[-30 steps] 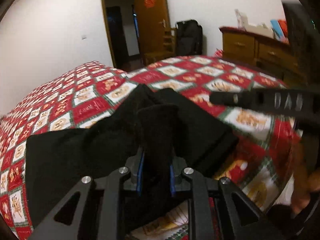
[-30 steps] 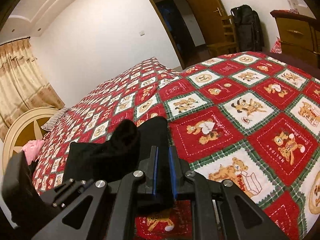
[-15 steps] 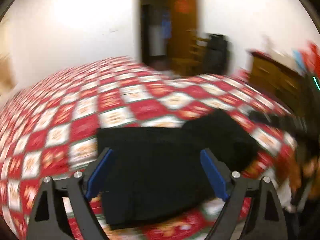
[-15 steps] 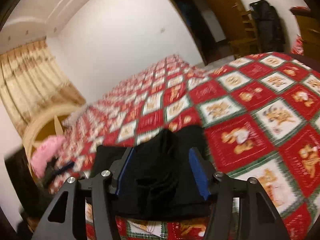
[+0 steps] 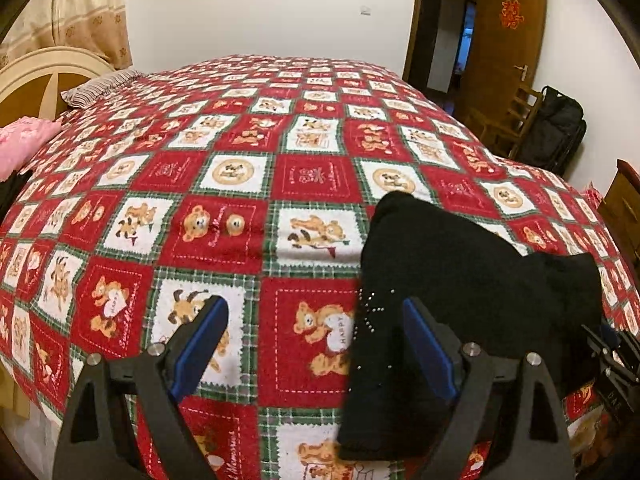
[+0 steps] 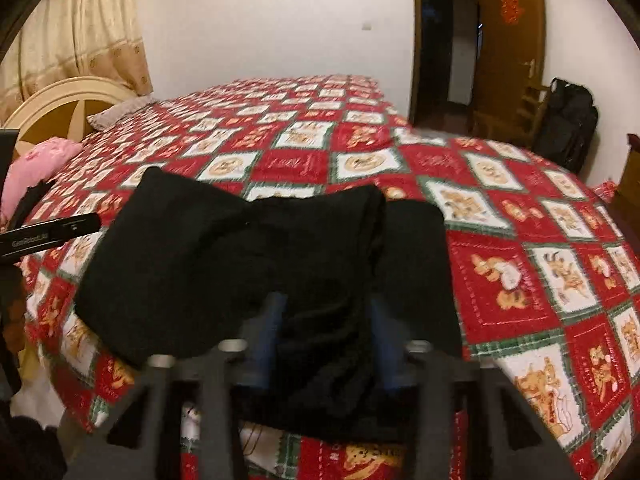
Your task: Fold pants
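Left gripper (image 5: 316, 336) released, jaws wide over bedspread (image 5: 224, 184); black pants (image 5: 460, 280) at 3 o'clock. Right gripper (image 6: 326, 340) parted (blurred), folded pants between fingers.

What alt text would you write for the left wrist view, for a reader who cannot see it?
Black pants lie folded on a red patchwork bedspread printed with teddy bears, at the right of the view. The left gripper is open above the bedspread, its right finger beside the pants' edge. Behind are a pink pillow, a cream headboard and an open door.
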The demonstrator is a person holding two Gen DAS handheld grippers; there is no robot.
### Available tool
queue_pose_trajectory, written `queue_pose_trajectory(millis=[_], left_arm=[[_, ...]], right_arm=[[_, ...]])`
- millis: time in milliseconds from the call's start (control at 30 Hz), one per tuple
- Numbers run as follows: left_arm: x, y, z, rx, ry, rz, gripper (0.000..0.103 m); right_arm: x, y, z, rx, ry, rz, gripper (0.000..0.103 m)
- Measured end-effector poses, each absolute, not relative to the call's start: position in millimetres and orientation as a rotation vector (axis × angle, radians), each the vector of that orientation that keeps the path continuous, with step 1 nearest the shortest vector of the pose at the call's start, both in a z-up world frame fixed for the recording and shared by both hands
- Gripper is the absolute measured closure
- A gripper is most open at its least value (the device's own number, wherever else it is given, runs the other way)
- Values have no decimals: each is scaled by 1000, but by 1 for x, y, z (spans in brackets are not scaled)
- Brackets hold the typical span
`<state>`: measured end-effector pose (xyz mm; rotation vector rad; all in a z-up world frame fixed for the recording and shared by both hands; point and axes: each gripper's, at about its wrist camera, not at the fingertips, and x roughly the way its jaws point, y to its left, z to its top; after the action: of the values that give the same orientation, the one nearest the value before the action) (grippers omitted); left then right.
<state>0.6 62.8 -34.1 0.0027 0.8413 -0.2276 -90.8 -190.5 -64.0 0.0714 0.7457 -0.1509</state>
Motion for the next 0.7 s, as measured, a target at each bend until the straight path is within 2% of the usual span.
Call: queue_pose_trajectory(millis=[67, 267, 433, 600, 667, 700], left_arm=[[2, 62, -32, 5, 839, -231, 13], [2, 58, -21, 30, 814, -230, 13], [5, 42, -29, 52, 836, -237, 13], [4, 18, -50, 123, 864, -208, 13], [1, 13, -57, 157, 865, -201, 12], [0, 12, -59, 172, 859, -201, 12]], right_arm=[[-93, -190, -58, 58, 741, -129, 83], [-110, -198, -18, -52, 629, -142, 84], [-113, -223, -43, 5, 698, -130, 83], [-121, -228, -51, 52, 658, -139, 79], [-126, -232, -50, 66, 672, -147, 68], [-129, -235, -47, 74, 680, -150, 67]])
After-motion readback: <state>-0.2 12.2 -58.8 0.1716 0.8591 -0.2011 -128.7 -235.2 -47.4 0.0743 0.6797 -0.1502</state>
